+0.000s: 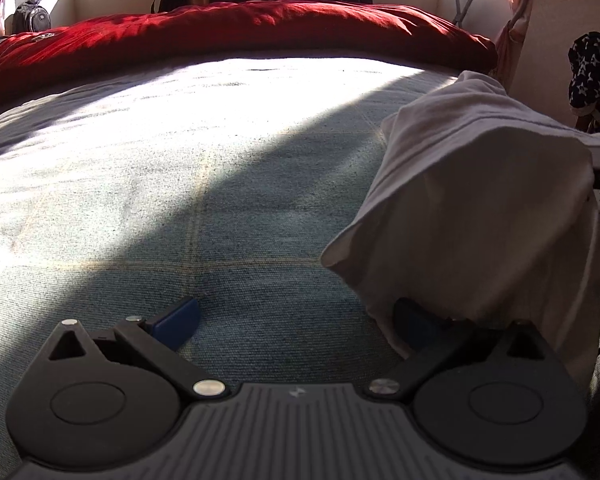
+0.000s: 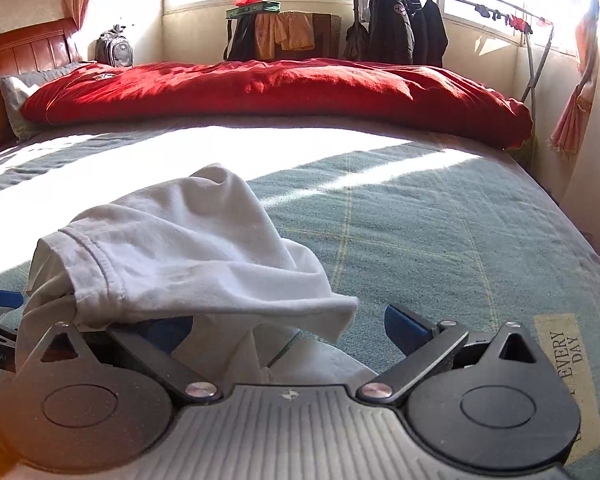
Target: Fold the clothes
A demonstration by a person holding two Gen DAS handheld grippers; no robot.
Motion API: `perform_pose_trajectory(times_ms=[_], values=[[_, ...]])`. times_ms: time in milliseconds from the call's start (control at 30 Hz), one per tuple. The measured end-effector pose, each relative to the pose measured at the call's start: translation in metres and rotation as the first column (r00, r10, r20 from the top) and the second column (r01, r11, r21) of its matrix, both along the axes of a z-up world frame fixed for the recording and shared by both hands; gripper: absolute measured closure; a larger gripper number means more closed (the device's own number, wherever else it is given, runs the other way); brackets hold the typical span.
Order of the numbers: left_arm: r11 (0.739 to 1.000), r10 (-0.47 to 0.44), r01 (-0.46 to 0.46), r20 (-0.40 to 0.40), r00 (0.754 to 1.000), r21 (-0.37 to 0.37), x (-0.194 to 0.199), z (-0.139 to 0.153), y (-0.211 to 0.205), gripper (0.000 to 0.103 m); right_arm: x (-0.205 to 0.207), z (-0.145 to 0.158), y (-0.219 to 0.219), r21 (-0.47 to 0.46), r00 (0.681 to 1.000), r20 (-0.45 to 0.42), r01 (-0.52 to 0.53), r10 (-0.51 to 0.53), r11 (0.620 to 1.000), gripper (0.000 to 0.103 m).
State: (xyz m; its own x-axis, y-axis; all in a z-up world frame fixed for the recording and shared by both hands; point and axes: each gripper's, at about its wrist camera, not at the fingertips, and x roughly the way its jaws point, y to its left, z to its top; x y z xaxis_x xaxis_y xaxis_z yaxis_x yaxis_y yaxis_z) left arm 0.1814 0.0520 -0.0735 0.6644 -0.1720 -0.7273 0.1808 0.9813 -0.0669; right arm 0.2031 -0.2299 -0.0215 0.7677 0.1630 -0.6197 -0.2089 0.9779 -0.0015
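Two claws: left claw (image 1: 296,320) and right claw (image 2: 290,326), both low over the bed (image 2: 420,216), both pointing toward the red quilt (image 2: 276,88).
Garment: one white shirt (image 2: 188,248), bunched in a loose heap on the bed, not flat and not in a neat fold.
Where it lies: between the two claws; right of the left claw in the left wrist view, left of centre in the right wrist view.
Left claw state: spread wide, holding nothing between its pads; the shirt's lower edge drapes over its right finger (image 1: 414,322), the left finger (image 1: 178,320) is bare.
Right claw state: also spread wide; cloth hangs over its left finger (image 2: 168,334) and down between the jaws, but the jaws do not pinch it. The right finger (image 2: 404,326) is bare.
Progress: the shirt's hem (image 2: 100,264) is rumpled and a flap sticks out toward the right claw, so by the look of it the folding of this piece is not finished. Whether it is being spread out or gathered mid-fold cannot be told from one moment.
Left to do, as a judgement: the cloth needs flattening and its edges brought square before it counts as folded.
Other folded clothes: none seen on the bed.
Pose: both claws level, side by side, close to the blanket, with the left claw's blue tip (image 2: 2,300) showing at the edge of the right wrist view.
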Motion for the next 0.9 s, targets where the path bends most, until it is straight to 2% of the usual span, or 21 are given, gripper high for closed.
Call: perform_pose_trajectory(times_ms=[67,167,300,367,533,633,733,900], values=[[1.0,-0.014,0.014,-0.002,1.0,-0.001,-0.001,0.0,0.002,0.0,0.009,0.0,0.002,-0.022,1.0,0.018,-0.013,0.013,1.0,0.0],[0.999,-0.027,0.028,-0.049,0.998,0.014,0.005,0.012,-0.001,0.001,0.024,0.0,0.003,-0.051,0.998,0.044,-0.031,0.033,0.998,0.0],[0.996,-0.079,0.079,0.005,0.997,0.035,0.006,0.034,-0.001,0.001,0.043,0.003,0.003,-0.066,0.995,0.079,-0.049,0.054,0.997,0.0],[0.995,-0.094,0.093,0.04,0.995,0.021,0.007,0.046,0.0,0.001,0.052,0.004,0.003,-0.074,0.993,0.097,-0.058,0.065,0.996,0.0],[0.991,-0.093,0.099,0.071,0.993,-0.086,0.013,0.067,0.006,0.001,0.091,0.012,-0.003,-0.105,0.991,0.131,-0.026,0.04,0.994,0.0],[0.976,-0.109,0.12,0.071,0.992,-0.184,0.015,0.072,0.009,0.001,0.116,0.013,-0.006,-0.136,0.991,0.133,-0.015,0.033,0.991,0.0],[0.96,-0.131,0.144,0.072,0.989,-0.241,0.014,0.074,0.007,0.001,0.14,0.014,-0.009,-0.167,0.991,0.135,-0.004,0.027,0.986,0.0],[0.957,-0.135,0.152,0.085,0.987,-0.247,0.017,0.076,0.004,0.001,0.181,0.016,-0.014,-0.218,0.99,0.139,0.014,0.017,0.976,0.0]])
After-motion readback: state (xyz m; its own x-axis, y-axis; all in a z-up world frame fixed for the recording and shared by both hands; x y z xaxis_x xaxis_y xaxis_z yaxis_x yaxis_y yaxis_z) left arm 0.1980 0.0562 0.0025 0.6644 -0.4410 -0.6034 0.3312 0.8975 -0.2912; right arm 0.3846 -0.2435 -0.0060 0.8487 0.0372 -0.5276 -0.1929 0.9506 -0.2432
